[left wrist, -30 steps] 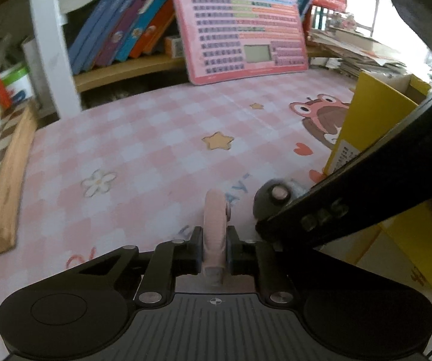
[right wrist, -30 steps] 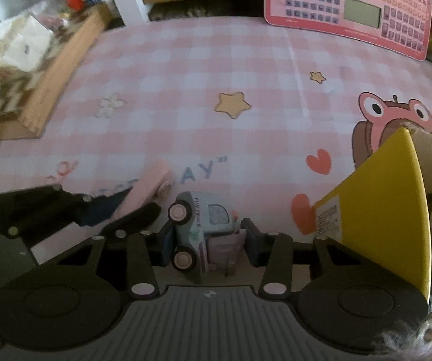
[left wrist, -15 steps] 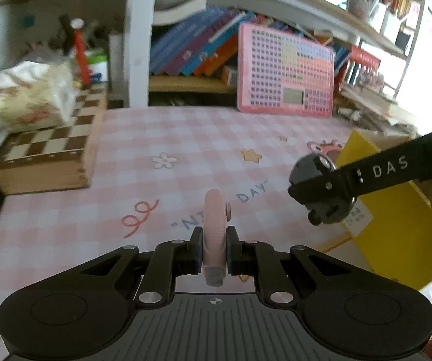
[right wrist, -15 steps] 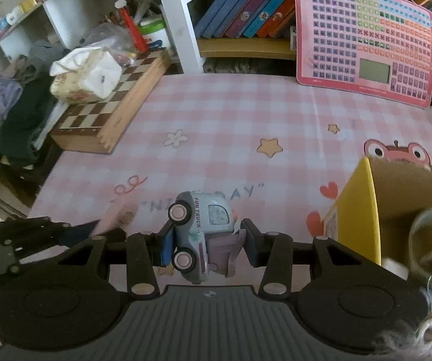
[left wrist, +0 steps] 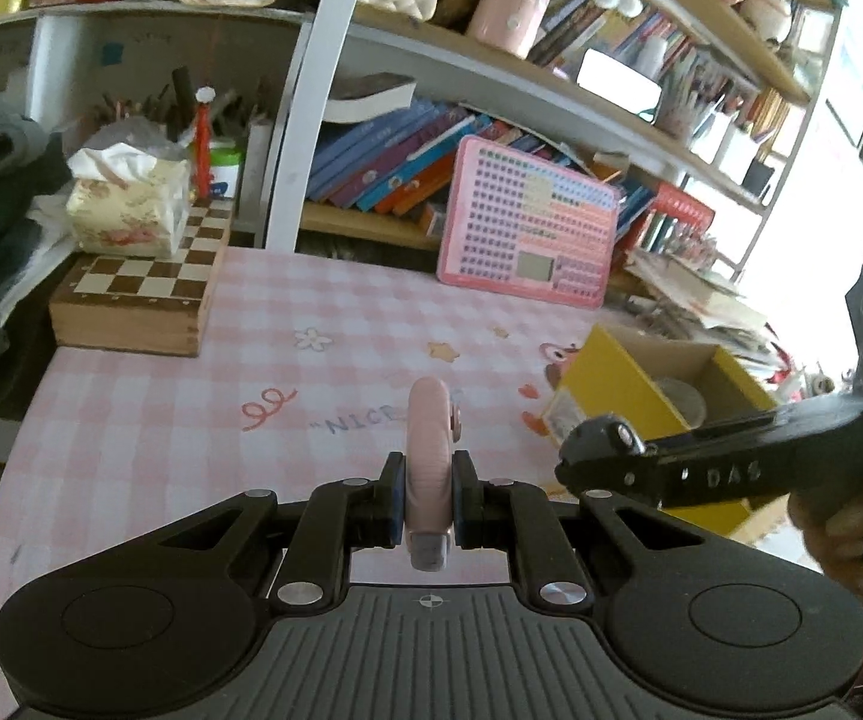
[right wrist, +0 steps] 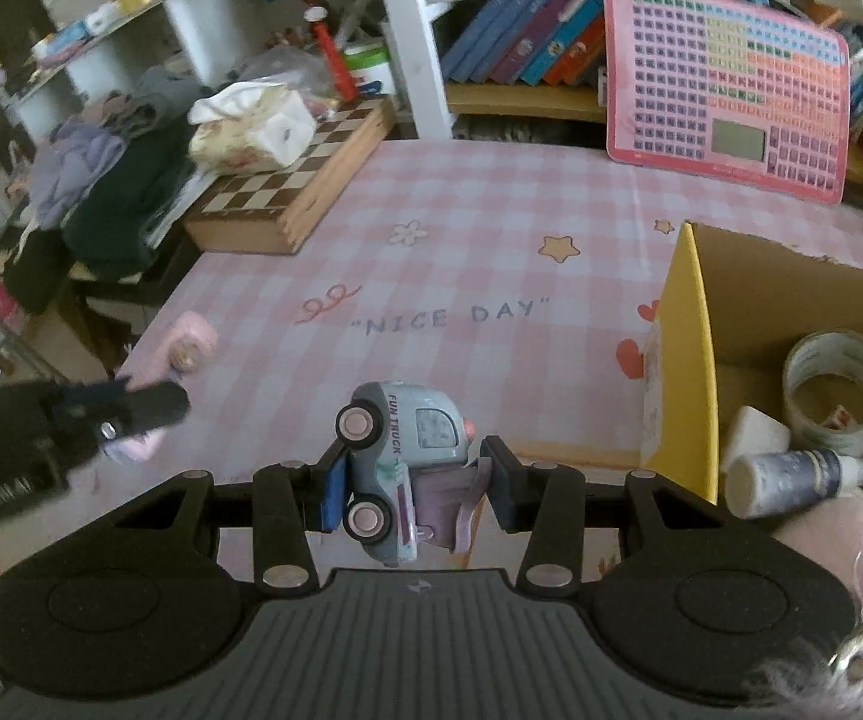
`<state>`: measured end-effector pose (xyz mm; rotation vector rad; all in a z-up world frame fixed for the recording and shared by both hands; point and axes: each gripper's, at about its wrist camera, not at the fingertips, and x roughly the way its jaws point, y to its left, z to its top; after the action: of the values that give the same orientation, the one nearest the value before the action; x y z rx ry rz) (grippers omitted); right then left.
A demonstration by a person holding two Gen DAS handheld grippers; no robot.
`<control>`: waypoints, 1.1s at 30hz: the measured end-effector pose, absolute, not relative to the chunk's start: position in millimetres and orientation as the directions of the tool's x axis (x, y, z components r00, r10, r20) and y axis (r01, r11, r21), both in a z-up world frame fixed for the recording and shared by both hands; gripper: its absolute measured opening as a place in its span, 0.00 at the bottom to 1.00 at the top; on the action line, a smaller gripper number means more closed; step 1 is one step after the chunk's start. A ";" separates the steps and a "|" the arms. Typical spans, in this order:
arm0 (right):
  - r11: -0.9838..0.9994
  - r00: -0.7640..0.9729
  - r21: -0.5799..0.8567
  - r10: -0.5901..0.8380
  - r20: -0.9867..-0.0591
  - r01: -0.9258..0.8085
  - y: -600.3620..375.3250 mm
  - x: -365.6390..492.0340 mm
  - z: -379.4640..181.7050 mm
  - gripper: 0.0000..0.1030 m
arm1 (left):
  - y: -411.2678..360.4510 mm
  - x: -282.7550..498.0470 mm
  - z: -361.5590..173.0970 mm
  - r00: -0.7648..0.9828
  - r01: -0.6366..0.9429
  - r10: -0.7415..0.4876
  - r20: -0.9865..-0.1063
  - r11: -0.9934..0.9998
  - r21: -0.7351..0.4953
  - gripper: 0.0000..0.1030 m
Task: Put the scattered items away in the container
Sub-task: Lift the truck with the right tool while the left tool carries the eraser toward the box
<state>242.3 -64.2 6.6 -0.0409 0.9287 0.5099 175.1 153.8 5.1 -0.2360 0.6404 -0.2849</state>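
Note:
My left gripper (left wrist: 425,495) is shut on a flat pink oval toy (left wrist: 428,450), held on edge well above the pink checked tablecloth (left wrist: 311,372). My right gripper (right wrist: 412,480) is shut on a pale blue toy truck (right wrist: 401,456) that lies on its side between the pads, wheels to the left. The yellow cardboard box (right wrist: 689,360) stands open at the right, its yellow wall (left wrist: 611,384) also in the left wrist view. Inside lie a tape roll (right wrist: 839,384), a dark tube (right wrist: 791,474) and a white block (right wrist: 752,432). The left gripper (right wrist: 131,408) with the pink toy (right wrist: 191,339) shows at the left.
A wooden chessboard box (left wrist: 143,288) with a tissue pack (left wrist: 125,210) sits at the far left. A pink keypad tablet (left wrist: 527,228) leans against the bookshelf at the back. The right gripper's arm (left wrist: 701,456) crosses the lower right, a hand (left wrist: 845,534) behind it. Dark clothes (right wrist: 113,204) lie off the left edge.
Both grippers have risen away from the tablecloth with their toys still held. Both views now take in the whole table, the shelves and the inside of the box.

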 end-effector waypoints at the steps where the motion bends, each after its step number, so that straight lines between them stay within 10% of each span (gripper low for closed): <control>1: 0.877 0.493 0.171 0.403 -0.771 -0.449 -64.1 234.5 8.1 0.41 | 153.9 169.0 6.7 0.763 0.191 -0.336 -0.553 0.933 -0.304 0.13; 33: 0.902 0.556 0.211 0.403 -0.727 -0.378 -96.2 69.4 17.5 0.41 | 135.7 40.3 44.3 0.734 0.359 -0.468 -0.493 0.883 -0.303 0.13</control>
<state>69.4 -96.2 17.5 0.0313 0.8666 0.4609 40.3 135.7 44.3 -0.1928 0.5921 -0.4579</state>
